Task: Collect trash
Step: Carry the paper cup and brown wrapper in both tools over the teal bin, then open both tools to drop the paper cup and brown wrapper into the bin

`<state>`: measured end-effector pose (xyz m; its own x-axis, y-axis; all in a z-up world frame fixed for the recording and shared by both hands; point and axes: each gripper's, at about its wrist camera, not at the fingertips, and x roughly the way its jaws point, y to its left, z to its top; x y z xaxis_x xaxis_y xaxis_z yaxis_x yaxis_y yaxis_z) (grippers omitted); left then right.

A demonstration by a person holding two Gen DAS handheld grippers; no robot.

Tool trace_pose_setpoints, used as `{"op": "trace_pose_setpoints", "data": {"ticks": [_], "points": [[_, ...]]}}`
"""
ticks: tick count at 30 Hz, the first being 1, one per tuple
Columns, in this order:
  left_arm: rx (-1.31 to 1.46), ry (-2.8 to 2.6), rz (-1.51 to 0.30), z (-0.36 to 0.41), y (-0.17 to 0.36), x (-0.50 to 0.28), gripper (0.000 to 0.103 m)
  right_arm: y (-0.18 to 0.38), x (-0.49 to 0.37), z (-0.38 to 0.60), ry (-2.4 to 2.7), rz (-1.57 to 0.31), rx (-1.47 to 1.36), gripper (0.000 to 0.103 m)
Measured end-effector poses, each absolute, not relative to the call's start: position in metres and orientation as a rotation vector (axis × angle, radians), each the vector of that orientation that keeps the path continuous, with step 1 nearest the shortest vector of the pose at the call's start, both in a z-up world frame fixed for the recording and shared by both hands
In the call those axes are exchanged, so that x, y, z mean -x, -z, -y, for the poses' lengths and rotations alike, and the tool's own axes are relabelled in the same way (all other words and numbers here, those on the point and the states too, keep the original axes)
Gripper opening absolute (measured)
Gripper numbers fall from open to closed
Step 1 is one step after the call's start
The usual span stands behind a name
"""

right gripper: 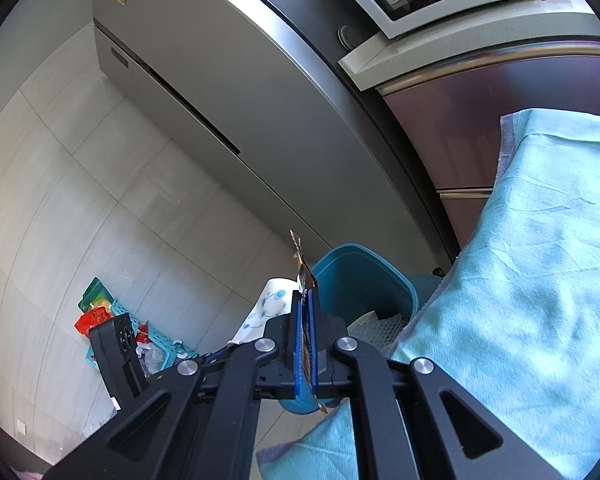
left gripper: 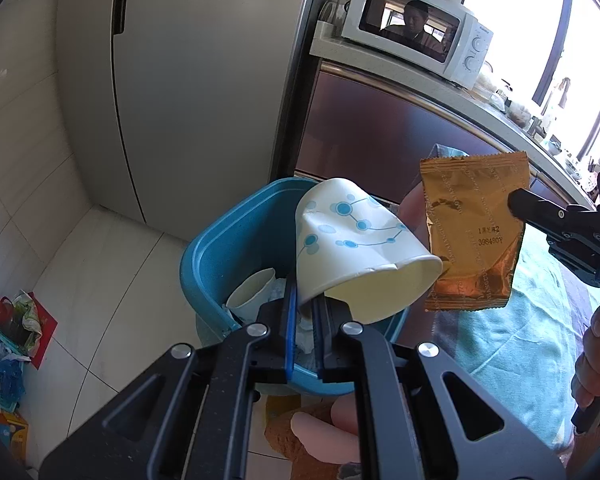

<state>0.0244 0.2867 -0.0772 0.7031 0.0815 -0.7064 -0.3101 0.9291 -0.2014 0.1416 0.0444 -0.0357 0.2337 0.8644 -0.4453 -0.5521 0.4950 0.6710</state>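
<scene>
In the left wrist view my left gripper (left gripper: pixel 305 302) is shut on the rim of a crumpled white paper cup (left gripper: pixel 352 232) with blue dots. It holds the cup tilted over the blue bin (left gripper: pixel 204 248). Another paper cup (left gripper: pixel 250 292) and tissue lie inside the bin. My right gripper (left gripper: pixel 516 202) comes in from the right, shut on a gold foil wrapper (left gripper: pixel 472 240) that hangs just right of the cup. In the right wrist view the right gripper (right gripper: pixel 306 304) pinches the wrapper (right gripper: pixel 302 264) edge-on, with the bin (right gripper: pixel 364 276) just beyond and the cup (right gripper: pixel 272 304) to its left.
A grey fridge (left gripper: pixel 172 80) stands behind the bin, and a microwave (left gripper: pixel 416 28) sits on the counter. A teal towel (right gripper: pixel 520 260) covers the surface on the right. A teal basket (right gripper: pixel 156 340) of mixed trash lies on the tiled floor at left. A hand (left gripper: pixel 596 360) grips the right handle.
</scene>
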Motion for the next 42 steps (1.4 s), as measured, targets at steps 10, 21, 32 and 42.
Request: {"op": "trace_pose_setpoints", "data": {"ticks": [10, 21, 32, 42], "points": [[0.327, -0.247, -0.799, -0.298, 0.092, -0.035, 0.007, 0.047, -0.148, -0.068, -0.991, -0.931, -0.379, 0.002], [0.340, -0.277, -0.848, -0.303, 0.115, -0.055, 0.008, 0.066, -0.163, -0.100, -0.949, -0.995, -0.311, 0.003], [0.368, -0.225, -0.868, -0.298, 0.131, -0.075, 0.008, 0.081, -0.167, -0.120, -0.914, -1.051, -0.242, 0.018], [0.329, -0.185, -0.791, -0.285, 0.111, -0.053, 0.028, 0.078, -0.162, -0.104, -0.915, -1.026, -0.236, 0.023]]}}
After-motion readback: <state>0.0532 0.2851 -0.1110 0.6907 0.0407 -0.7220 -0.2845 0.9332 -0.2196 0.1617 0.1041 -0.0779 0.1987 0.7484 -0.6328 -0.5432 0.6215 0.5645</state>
